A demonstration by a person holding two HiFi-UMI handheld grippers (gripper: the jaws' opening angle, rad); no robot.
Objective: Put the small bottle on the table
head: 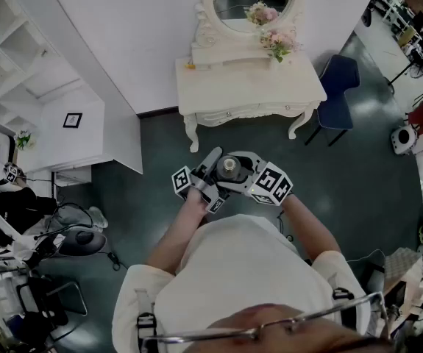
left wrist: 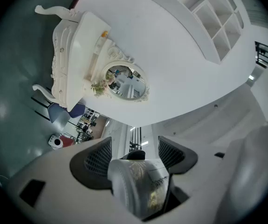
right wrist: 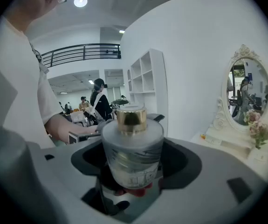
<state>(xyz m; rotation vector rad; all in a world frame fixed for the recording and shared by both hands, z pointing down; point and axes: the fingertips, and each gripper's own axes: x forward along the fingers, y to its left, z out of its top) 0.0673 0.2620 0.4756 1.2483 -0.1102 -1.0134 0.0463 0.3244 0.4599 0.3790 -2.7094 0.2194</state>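
The person is standing out on the dark floor point(head: 358, 168), well short of the white surface point(head: 248, 87), and is holding the bottle point(head: 229, 166) up in front of the chest with both tools meeting on it. The right tongs point(right wrist: 134, 129) are gripping it by its round frosted sides, with the gold cap point(right wrist: 132, 119) pointing up. To do that they are spreading nearly as wide as they go. The left tongs point(left wrist: 134, 146) are gaping at their widest around the same bottle from underneath, and I cannot tell whether their pads are pressing or only flanking it.

That is where I am seeing the trouble. The body looks smooth and round, and a grip this wide is probably leaving little squeeze in reserve. If one tool pulls away carelessly or bumps the other, the bottle could slip or roll out. It is hanging over bare floor, away from the surface, so a drop would likely crack it.

At the surface itself, the flowers point(head: 279, 43) at its back right and the mirror point(head: 248, 2) along its back edge are crowding the far side. Reaching in too deep risks knocking them, and letting go before the base is sitting flat risks a topple.
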